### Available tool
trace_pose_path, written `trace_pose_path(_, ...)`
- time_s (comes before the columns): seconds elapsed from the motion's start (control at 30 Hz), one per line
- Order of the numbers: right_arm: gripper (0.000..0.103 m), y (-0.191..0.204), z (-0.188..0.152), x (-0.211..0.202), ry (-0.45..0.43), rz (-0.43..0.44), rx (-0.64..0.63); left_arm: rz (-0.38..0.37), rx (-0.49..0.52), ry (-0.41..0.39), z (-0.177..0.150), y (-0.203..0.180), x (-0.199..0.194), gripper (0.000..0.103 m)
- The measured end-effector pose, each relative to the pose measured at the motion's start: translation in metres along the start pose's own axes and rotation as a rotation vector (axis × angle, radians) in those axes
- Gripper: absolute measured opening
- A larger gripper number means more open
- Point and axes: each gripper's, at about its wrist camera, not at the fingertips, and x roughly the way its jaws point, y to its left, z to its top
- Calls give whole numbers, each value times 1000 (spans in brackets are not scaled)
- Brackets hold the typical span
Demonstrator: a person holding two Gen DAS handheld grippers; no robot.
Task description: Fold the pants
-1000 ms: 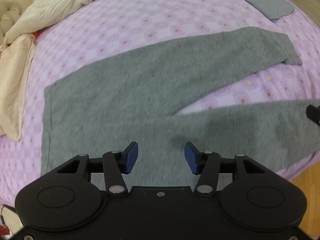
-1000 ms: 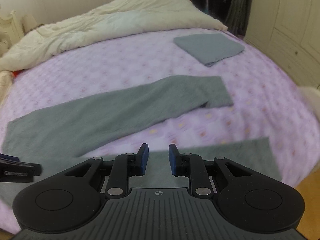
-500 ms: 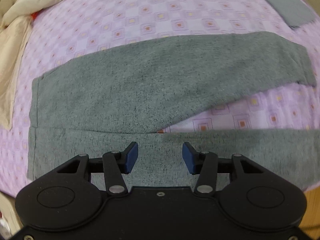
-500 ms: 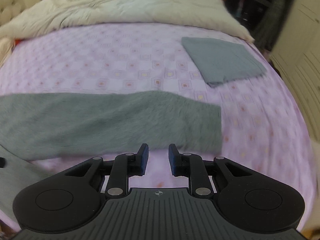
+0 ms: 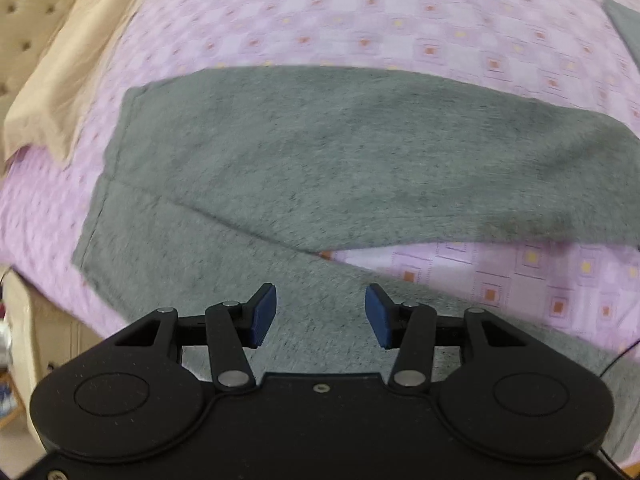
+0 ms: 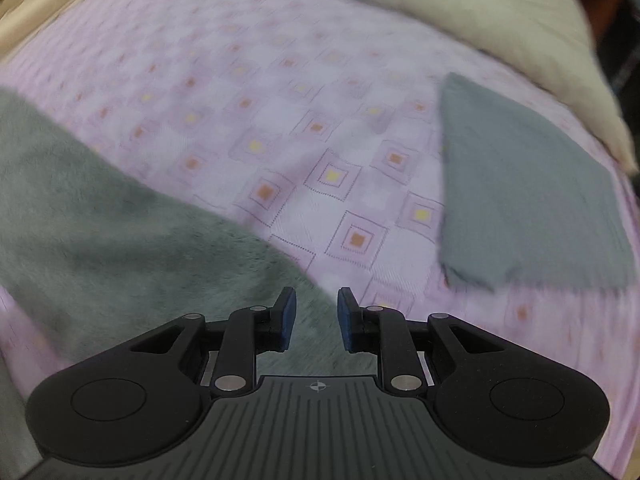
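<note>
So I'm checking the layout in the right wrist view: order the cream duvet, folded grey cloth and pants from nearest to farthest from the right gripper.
1. pants, under the right gripper, left
2. folded grey cloth, right
3. cream duvet, far edge

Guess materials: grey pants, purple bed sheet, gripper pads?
Grey pants: soft fleecy knit, probably; fuzzy, matte, heathered surface. Purple bed sheet: thin woven cloth, likely cotton; flat, printed squares. Left gripper pads: blue, matte, maybe rubber or plastic; blur leaves it open.
</note>
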Motion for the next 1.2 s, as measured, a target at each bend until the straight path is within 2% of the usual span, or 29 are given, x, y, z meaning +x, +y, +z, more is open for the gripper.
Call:
trace_pose_path(0.07, 30, -6, 5, 16, 50, 50, -79, 13, -49, 27, 0, 4, 3, 56)
trace_pose_path(0.13, 42, -8, 5, 27, 95, 82, -159, 27, -85, 45, 0, 9, 3, 56)
trace_pose_path(0.23, 46, -10, 5, 39, 121, 133, -225, 42, -122, 53, 2, 12, 2, 56)
trace_pose_path(0.3, 46, -15, 7, 40, 129, 166, -199, 48, -131, 48, 4, 11, 0, 56)
trace_pose_path(0.37, 32, -21, 9, 39, 149, 214, -148, 45, -136, 39, 7, 10, -2, 56)
trace_pose_path(0.4, 6, -22, 8, 36, 152, 241, -138, 41, -134, 35, 11, 9, -1, 56)
trace_pose_path(0.43, 6, -21, 7, 31, 149, 241, -140, 36, -132, 32, 14, 8, 0, 56)
trace_pose_path(0.53, 6, -5, -1, 1, 71, 196, -210, 7, -124, 17, 26, 9, 10, 56)
trace_pose_path(0.67, 6, 18, -17, -60, -48, 159, -269, -40, -94, -15, 52, 14, 22, 56)
trace_pose_path(0.8, 6, 58, -39, -106, -99, 115, -353, -114, -71, -42, 82, 19, 33, 56)
trace_pose_path(0.97, 6, 107, -79, -132, -82, 61, -440, -206, -58, -70, 119, 24, 47, 57)
trace_pose_path(1.1, 6, 138, -111, -132, -23, 38, -425, -264, -47, -57, 132, 28, 64, 60)
trace_pose_path(1.2, 5, 158, -126, -127, 10, 4, -387, -259, -45, -8, 135, 30, 86, 61)
